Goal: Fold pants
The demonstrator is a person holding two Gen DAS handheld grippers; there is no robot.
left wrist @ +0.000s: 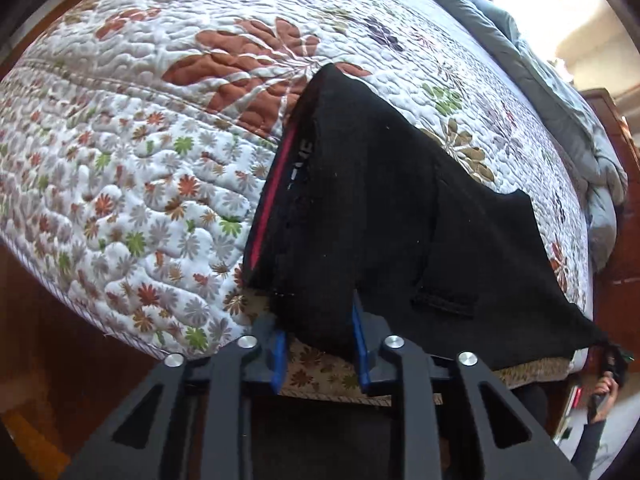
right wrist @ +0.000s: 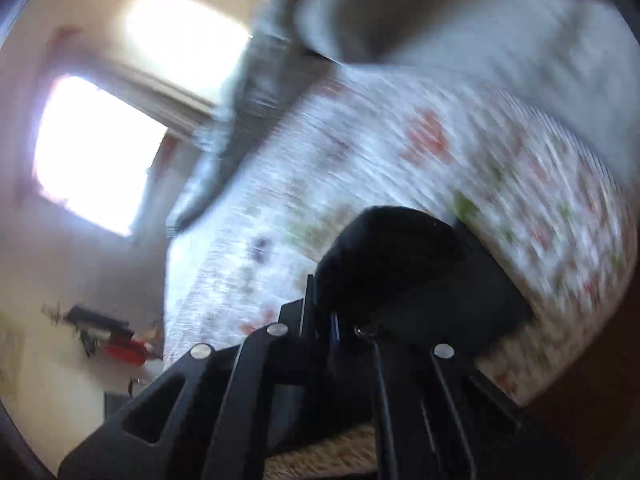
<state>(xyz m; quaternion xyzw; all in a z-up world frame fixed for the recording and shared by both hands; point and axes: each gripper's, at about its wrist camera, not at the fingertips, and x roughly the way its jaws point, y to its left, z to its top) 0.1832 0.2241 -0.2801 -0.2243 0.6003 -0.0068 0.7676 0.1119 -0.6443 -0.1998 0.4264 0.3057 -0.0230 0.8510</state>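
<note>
Black pants (left wrist: 372, 216) with a red stripe along one edge lie on the floral quilt, stretched toward the near edge of the bed. My left gripper (left wrist: 320, 344) has its blue-padded fingers (left wrist: 280, 356) apart around a fold of the black cloth, which hangs between them. In the blurred right wrist view, my right gripper (right wrist: 340, 320) is shut on a bunch of the black pants (right wrist: 400, 264), lifted above the quilt. The right gripper also shows in the left wrist view (left wrist: 612, 364), holding the far corner of the pants.
The white floral quilt (left wrist: 160, 160) covers the bed. A grey duvet (left wrist: 552, 92) lies bunched along the far side. Dark wooden floor (left wrist: 48, 360) lies below the bed edge. A bright window (right wrist: 100, 152) and small red clutter (right wrist: 124, 350) are beyond the bed.
</note>
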